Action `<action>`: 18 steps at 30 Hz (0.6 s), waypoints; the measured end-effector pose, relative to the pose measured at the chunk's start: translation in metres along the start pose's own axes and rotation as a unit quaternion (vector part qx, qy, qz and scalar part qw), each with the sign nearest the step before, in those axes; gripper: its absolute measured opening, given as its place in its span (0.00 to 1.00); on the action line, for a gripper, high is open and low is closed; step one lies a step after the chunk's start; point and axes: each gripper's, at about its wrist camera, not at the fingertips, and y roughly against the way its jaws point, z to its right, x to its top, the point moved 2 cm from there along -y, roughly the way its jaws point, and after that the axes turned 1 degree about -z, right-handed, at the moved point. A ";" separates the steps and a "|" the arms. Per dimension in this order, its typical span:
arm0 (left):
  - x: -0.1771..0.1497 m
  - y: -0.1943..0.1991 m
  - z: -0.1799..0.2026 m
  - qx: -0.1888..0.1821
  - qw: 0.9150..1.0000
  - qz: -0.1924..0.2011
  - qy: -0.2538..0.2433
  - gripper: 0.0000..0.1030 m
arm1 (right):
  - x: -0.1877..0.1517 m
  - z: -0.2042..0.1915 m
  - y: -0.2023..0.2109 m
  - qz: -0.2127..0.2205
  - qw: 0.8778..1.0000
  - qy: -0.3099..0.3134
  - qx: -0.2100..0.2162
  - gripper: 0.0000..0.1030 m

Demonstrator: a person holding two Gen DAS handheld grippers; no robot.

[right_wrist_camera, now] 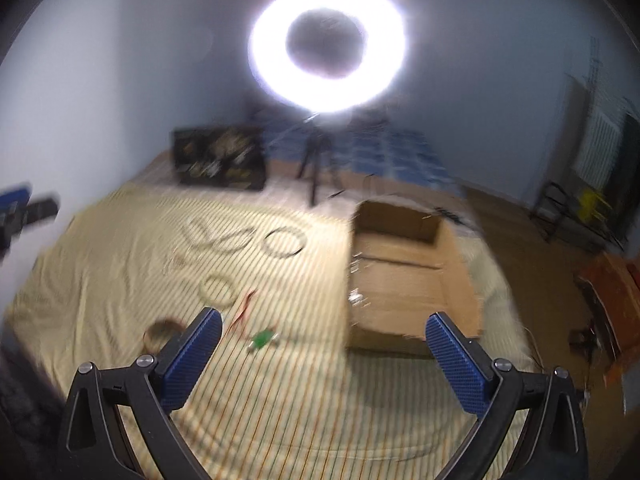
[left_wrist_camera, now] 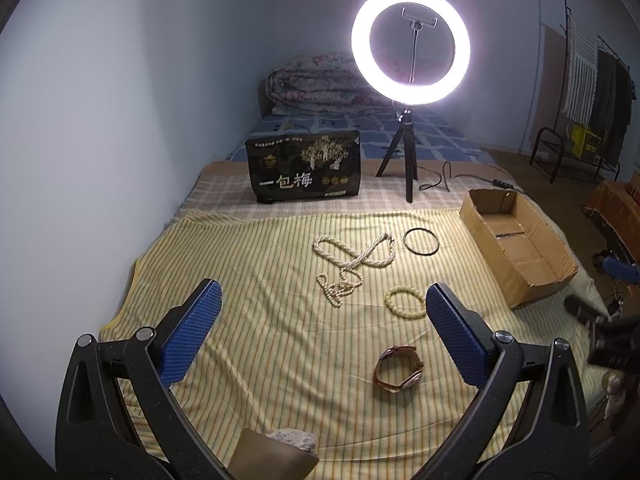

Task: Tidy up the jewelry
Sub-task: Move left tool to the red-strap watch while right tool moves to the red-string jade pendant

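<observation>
Jewelry lies scattered across the yellow striped sheet (left_wrist_camera: 248, 280) that covers the bed. We see a long pearl necklace (left_wrist_camera: 352, 260) looped near the middle of the sheet, with a thin black bangle (left_wrist_camera: 422, 242) just beside its right end. Nearer to us sits a pale beaded bracelet (left_wrist_camera: 405, 302), and closer still a brown-strapped wristwatch (left_wrist_camera: 398, 368) resting on its side. An open cardboard box (left_wrist_camera: 516, 240) stands at the sheet's right edge, and its floor looks bare in the left wrist view.

Our left gripper (left_wrist_camera: 324, 312) hovers above the near part of the sheet with its blue-padded fingers spread wide, holding nothing. Our right gripper (right_wrist_camera: 324, 338) is likewise spread wide and empty, aimed toward the box's near left corner. The right wrist view is heavily blurred; a small green item (right_wrist_camera: 262, 339) with a reddish cord lies ahead of it, possibly a pendant.

A lit ring light (left_wrist_camera: 410, 44) on a tripod and a black snack bag (left_wrist_camera: 306, 166) stand beyond the sheet's far edge.
</observation>
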 end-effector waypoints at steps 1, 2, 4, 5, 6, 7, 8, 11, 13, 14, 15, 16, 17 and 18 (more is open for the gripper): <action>-0.001 -0.003 -0.001 -0.002 1.000 -0.007 -0.001 1.00 | -0.004 -0.002 -0.007 -0.015 1.000 0.007 0.011 1.00; -0.003 -0.007 -0.002 -0.003 1.000 -0.014 -0.001 1.00 | -0.006 -0.001 -0.012 -0.026 0.999 0.010 0.017 1.00; -0.006 -0.014 -0.004 -0.004 1.000 -0.028 0.000 1.00 | -0.012 -0.001 -0.020 -0.041 0.999 0.014 0.022 1.00; -0.008 -0.018 -0.004 -0.005 0.999 -0.034 -0.001 1.00 | -0.014 -0.001 -0.023 -0.045 0.999 0.017 0.023 0.99; -0.009 -0.022 -0.004 -0.010 0.999 -0.042 -0.004 1.00 | -0.015 0.000 -0.024 -0.048 0.998 0.021 0.022 0.98; -0.011 -0.026 -0.003 -0.012 0.999 -0.048 -0.008 1.00 | -0.015 -0.001 -0.027 -0.051 0.998 0.026 0.022 0.97; -0.013 -0.029 -0.003 -0.015 0.998 -0.053 -0.012 1.00 | -0.016 0.000 -0.030 -0.056 0.998 0.028 0.025 0.96; -0.019 -0.037 0.001 -0.023 0.997 -0.065 -0.024 1.00 | -0.018 0.000 -0.040 -0.077 0.996 0.023 0.049 0.90; -0.023 -0.043 0.007 -0.028 0.996 -0.076 -0.037 0.94 | -0.019 -0.001 -0.048 -0.093 0.993 0.018 0.066 0.84; -0.025 -0.046 0.009 -0.031 0.995 -0.083 -0.041 0.89 | -0.019 -0.002 -0.052 -0.101 0.992 0.014 0.076 0.80; -0.028 -0.050 0.012 -0.037 0.994 -0.092 -0.044 0.83 | -0.019 -0.004 -0.056 -0.107 0.990 0.012 0.086 0.79; -0.030 -0.054 0.014 -0.044 0.993 -0.100 -0.044 0.80 | -0.019 -0.005 -0.059 -0.110 0.990 0.011 0.092 0.78; -0.032 -0.057 0.015 -0.053 0.992 -0.110 -0.043 0.74 | -0.018 -0.006 -0.063 -0.113 0.988 0.009 0.101 0.75; -0.036 -0.061 0.017 -0.064 0.990 -0.121 -0.041 0.69 | -0.015 -0.007 -0.067 -0.117 0.987 0.006 0.111 0.74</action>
